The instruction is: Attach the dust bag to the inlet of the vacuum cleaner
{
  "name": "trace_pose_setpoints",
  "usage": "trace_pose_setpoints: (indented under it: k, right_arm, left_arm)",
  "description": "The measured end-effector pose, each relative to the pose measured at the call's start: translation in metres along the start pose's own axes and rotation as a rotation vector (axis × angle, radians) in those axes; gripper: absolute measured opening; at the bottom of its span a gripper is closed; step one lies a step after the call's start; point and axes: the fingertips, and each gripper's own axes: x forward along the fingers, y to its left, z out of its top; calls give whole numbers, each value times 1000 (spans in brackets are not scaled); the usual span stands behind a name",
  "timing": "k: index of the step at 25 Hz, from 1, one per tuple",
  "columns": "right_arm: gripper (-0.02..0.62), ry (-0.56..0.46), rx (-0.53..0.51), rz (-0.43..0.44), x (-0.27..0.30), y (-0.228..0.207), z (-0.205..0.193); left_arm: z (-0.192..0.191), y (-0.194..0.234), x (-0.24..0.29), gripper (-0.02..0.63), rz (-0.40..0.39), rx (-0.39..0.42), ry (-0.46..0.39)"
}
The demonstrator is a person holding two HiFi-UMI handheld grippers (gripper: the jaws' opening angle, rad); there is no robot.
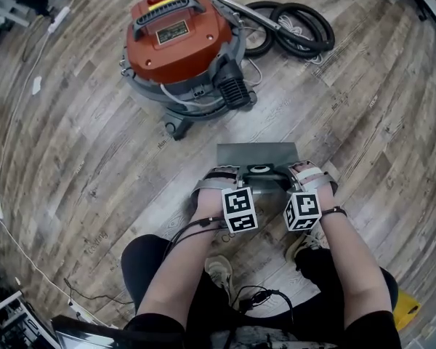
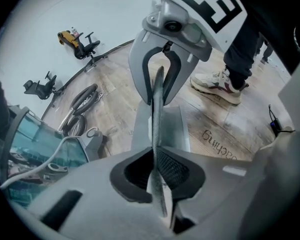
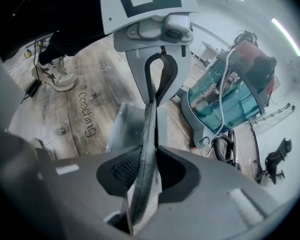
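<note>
While the person crouches on the wood-plank floor, the left gripper and right gripper each clamp one edge of the flat grey dust bag, held between them. Beyond it and well apart stands the red-lidded grey drum vacuum cleaner, with the coiled black hose behind.

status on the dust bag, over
Left gripper and right gripper both shut on the dust bag. Bag not yet at the vacuum cleaner. Bare floor between, nothing in the way.
</note>
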Motion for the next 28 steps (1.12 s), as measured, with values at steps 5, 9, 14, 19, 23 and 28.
trace_pose_setpoints:
  k: [5,9,14,19,23,28]
  right_arm:
    - [110,41,-29,111,-3,16,-9]
    - [95,110,-90,132,-16,10,-23]
    - [69,154,-79,99,-35,-14,-25]
    - [103,135,-54,72,-55,-43,-7]
    - [122,94,-78,49,-72,-64,14]
    - [71,55,-125,103,-88,-77,35]
  left_arm:
    - [8,-11,1,29,-27,-23,-5]
    - [26,-12,-1,28,-31,-46,-45]
    - [41,5,-14,26,-21,-74,-93]
    - [40,25,-41,26,0,-99,-114]
    - [35,40,-63,26,18,-106,-115]
    - [37,56,-85,26,43,-102,-109]
